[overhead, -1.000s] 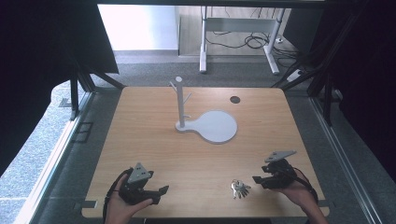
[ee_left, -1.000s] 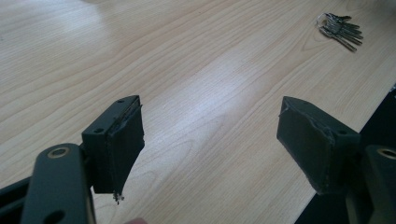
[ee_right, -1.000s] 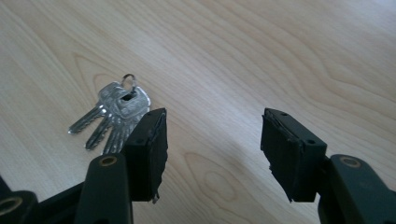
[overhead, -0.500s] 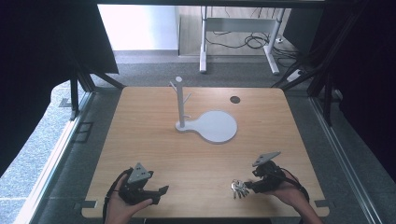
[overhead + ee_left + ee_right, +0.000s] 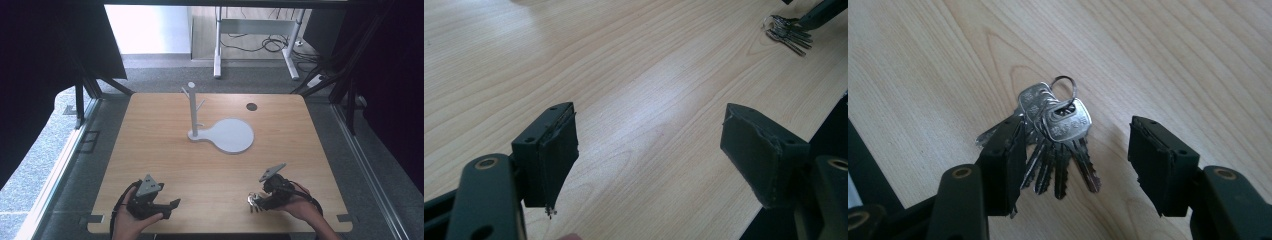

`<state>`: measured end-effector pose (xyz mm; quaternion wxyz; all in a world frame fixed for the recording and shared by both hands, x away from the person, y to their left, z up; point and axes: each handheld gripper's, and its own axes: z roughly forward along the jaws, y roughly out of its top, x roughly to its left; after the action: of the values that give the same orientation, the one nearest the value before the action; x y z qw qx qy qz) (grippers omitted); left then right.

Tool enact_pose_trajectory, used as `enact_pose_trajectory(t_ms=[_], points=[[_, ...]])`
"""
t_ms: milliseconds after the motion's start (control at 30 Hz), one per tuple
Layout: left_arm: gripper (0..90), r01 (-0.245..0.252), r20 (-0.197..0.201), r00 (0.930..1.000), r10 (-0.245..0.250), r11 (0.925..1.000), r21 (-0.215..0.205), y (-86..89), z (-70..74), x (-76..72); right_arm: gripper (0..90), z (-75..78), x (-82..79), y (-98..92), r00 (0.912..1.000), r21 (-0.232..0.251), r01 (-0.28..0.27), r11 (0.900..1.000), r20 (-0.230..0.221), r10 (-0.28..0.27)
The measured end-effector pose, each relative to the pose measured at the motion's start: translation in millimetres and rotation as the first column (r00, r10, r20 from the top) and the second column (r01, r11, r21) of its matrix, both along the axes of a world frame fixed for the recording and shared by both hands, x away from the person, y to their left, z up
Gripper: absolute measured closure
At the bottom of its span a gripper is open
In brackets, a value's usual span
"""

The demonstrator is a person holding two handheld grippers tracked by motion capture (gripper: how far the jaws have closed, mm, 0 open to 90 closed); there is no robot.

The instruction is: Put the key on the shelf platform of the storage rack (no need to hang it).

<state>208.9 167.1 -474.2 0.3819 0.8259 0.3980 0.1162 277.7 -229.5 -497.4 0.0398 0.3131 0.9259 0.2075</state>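
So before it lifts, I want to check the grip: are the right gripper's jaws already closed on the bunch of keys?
No, the right gripper stands open, its jaws wide apart around the bunch of keys.

The right gripper [image 5: 1075, 160] fills the bottom of the frame, its two black jaws standing wide apart. Between them, nearer the left one, a bunch of keys [image 5: 1058, 140] lies flat on the table [image 5: 1173, 55] — silver keys fanned out, blades pointing toward the bottom edge. The left jaw overlaps the bunch's left side; the right jaw is clear of it. A ring [image 5: 1066, 86] shows at the top of the bunch — centre frame.
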Motion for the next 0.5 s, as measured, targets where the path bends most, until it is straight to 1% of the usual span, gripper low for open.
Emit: enact_pose_trajectory(t_ms=[300, 500], points=[[23.3, -0.001, 0.000, 1.0000, 0.001, 1.0000, -0.002, -0.3, 0.1, -0.3, 42.9, -3.5, -0.3, 7.0, 0.9998, -0.020, -0.017, 1.000, -0.013, 0.017], [23.3, 0.000, 0.003, 1.0000, 0.000, 1.0000, -0.003, -0.6, 0.5, -0.5, 44.1, -6.5, 1.3, 11.2, 0.9996, -0.042, -0.021, 0.999, -0.020, 0.020]])
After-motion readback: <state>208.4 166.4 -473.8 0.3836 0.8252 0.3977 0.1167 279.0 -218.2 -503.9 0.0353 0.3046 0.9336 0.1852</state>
